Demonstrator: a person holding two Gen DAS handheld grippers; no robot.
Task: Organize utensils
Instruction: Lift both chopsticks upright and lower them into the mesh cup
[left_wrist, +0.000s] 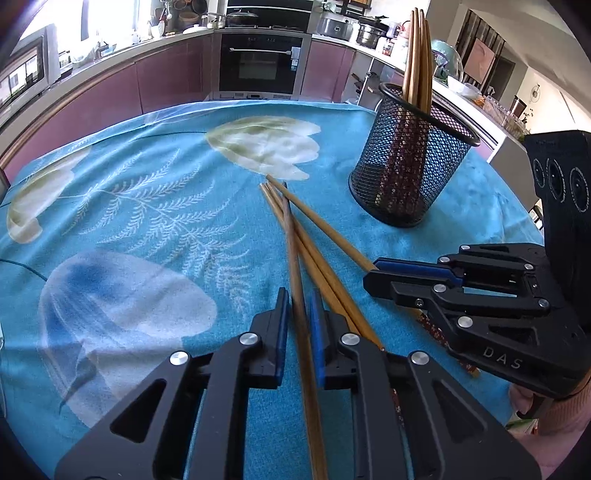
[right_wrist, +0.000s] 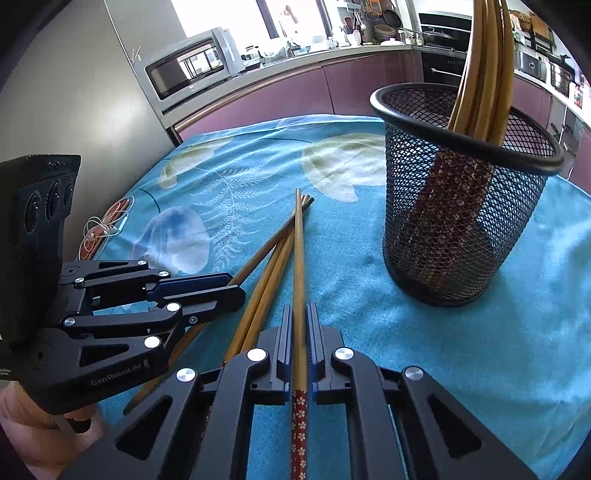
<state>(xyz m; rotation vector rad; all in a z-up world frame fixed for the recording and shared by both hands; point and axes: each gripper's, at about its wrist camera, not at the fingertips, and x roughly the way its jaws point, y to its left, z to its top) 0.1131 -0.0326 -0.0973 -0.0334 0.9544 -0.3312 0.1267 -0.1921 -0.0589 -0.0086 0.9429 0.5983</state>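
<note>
From your left wrist camera, your left tongs (left_wrist: 299, 325) sit at the bottom centre, clamped narrow on one chopstick (left_wrist: 295, 266) that runs up between the blue pads toward the middle of the frame. Just right of it, two more loose chopsticks (left_wrist: 314, 254) lie on the blue flowered cloth (left_wrist: 147, 206) that covers the worktop. Your right tongs (left_wrist: 373, 275) reach in from the right edge, closed on another chopstick (left_wrist: 317, 221) that points to the centre. The black mesh cup (left_wrist: 410, 166) stands at upper right with several chopsticks upright in it.

From your right wrist camera, your right tongs (right_wrist: 300, 332) fill the bottom centre, closed tight on a chopstick (right_wrist: 298, 258) with a red patterned end. Your left tongs (right_wrist: 240, 290) come in from the left edge, shut on a chopstick (right_wrist: 269, 243). Two loose chopsticks (right_wrist: 266, 291) lie between the two held ones. The mesh cup (right_wrist: 461, 206) stands on the right, well apart from the loose ones.
</note>
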